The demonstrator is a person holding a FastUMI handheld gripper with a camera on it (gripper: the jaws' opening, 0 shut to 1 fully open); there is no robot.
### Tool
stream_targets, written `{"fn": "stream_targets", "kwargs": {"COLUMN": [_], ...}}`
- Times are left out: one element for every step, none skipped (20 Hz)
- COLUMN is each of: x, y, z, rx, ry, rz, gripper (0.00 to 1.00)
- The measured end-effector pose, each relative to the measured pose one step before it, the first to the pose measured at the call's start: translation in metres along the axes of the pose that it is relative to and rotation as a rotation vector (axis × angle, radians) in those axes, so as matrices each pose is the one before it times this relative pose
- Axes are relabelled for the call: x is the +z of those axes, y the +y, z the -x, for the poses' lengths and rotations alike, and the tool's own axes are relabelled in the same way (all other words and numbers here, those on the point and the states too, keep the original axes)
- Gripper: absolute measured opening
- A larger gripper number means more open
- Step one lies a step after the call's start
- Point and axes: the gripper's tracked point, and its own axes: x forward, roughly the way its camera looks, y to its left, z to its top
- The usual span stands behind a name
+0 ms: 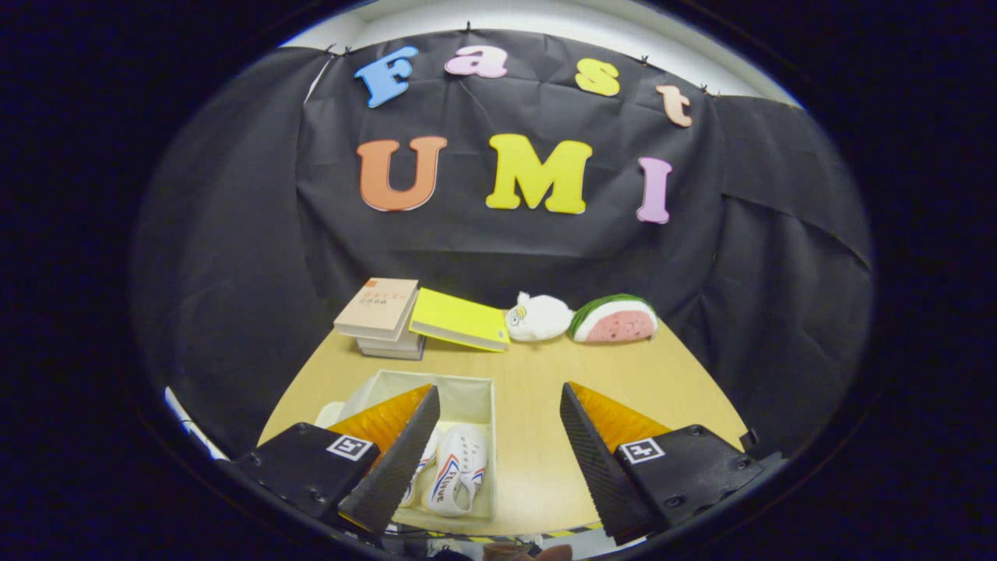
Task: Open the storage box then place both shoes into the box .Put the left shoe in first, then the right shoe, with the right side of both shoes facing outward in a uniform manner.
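White shoe (456, 467) lengthwise in box (467, 387)

My one camera rides on the gripper (498, 405) I hold and looks forward along its two fingers, which stand wide apart at the near edge of what I see. It sits above the near end of the wooden table (537, 460) and tilts down a little, so the tabletop runs away from me to the black cloth wall (498, 249) straight ahead. The storage box (475, 389) lies close, just under and ahead of my left finger, and I look down into its open top. The books (382, 315) and plush toys (580, 318) at the far edge are well off. The fisheye bends the table's edges round
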Motion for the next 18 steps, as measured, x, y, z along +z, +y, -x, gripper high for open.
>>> {"fn": "stream_targets", "kwargs": {"x": [0.00354,0.00212,0.00310,0.00120,0.00064,0.00027,-0.00030,-0.00241,-0.00366,-0.00331,-0.00256,-0.00077,-0.00255,-0.00212,-0.00201,-0.00303,-0.00307,-0.00262], "y": [-0.00770,-0.00558,-0.00542,-0.00521,-0.00475,-0.00310,-0.00317,-0.00240,-0.00079,-0.00066,-0.00253,-0.00343,-0.00439,-0.00189,-0.00273,-0.00145,0.00097,0.00100], "z": [0.00471,0.00219,0.00577,0.00317,0.00197,0.00449,0.00199,0.00477,0.00409,0.00415,0.00416,0.00530,0.00437,0.00247,0.00302,0.00357,0.00403,0.00326], "rx": [-0.01548,-0.01147,-0.00941,-0.00968,-0.00841,-0.00305,-0.00500,0.00013,0.00111,0.00328,-0.00002,-0.00440,-0.00612,-0.00263,-0.00523,-0.00201,0.00386,0.00437], "ry": [-0.03051,-0.02466,-0.02217,-0.02069,-0.01849,-0.02144,-0.01770,-0.01449,-0.00621,-0.00503,-0.00498,-0.00731,0.00065,-0.00246,0.00019,0.00264,0.00267,-0.00031], "rz": [-0.01199,-0.01499,-0.01247,-0.00913,-0.00491,-0.00316,-0.00075,-0.00196,-0.00273,-0.00083,0.00756,0.00969,0.00802,0.00105,-0.00071,-0.00136,-0.00275,0.00090], "gripper": [1.00,1.00,1.00,1.00,1.00,1.00,1.00,1.00,1.00,1.00,1.00,1.00,1.00,1.00,1.00,1.00,1.00,1.00]}}
